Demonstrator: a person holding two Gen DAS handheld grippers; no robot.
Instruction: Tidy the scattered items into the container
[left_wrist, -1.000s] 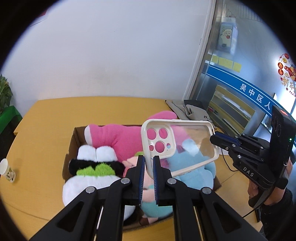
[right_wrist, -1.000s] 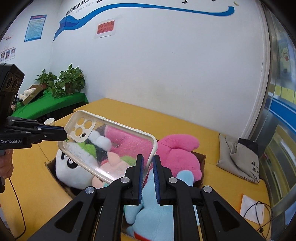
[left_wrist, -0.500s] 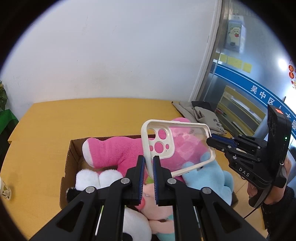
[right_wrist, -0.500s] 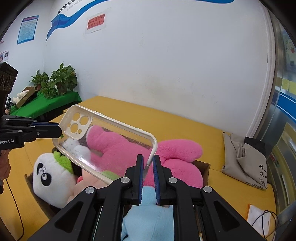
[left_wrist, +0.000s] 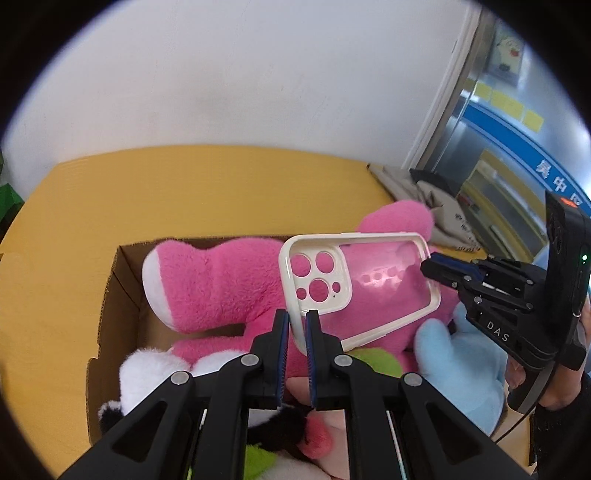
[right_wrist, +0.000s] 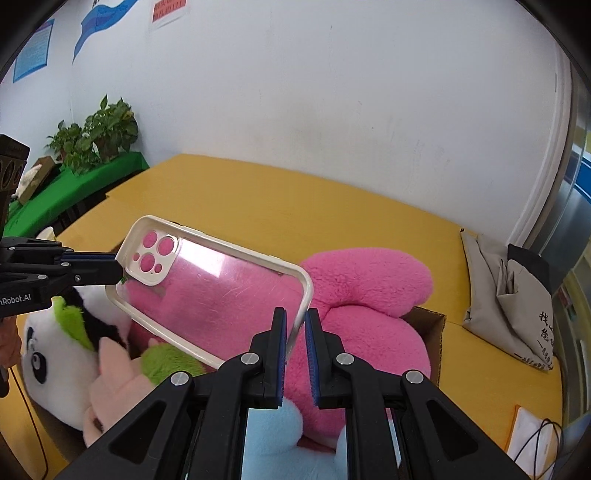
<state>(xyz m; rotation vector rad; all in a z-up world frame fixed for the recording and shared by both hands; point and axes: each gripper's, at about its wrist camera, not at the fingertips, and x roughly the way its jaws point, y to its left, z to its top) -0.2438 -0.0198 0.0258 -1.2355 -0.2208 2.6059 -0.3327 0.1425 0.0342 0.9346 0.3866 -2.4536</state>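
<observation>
Step in hand: phone case (left_wrist: 373, 291) carried over cardboard box (left_wrist: 110, 291), held between both grippers above pink plush (left_wrist: 221, 284). Box on yellow bench (left_wrist: 184, 192), already packed with plush toys. Left gripper (left_wrist: 295, 325): jaws nearly closed, pinching camera-end rim, case stretching toward 2 o'clock. Right gripper (right_wrist: 295, 325): jaws nearly closed on opposite end, case running toward 10 o'clock. Next move likely: lower case onto toys, part both jaws together so it drops flat, not tilting off pile.
</observation>
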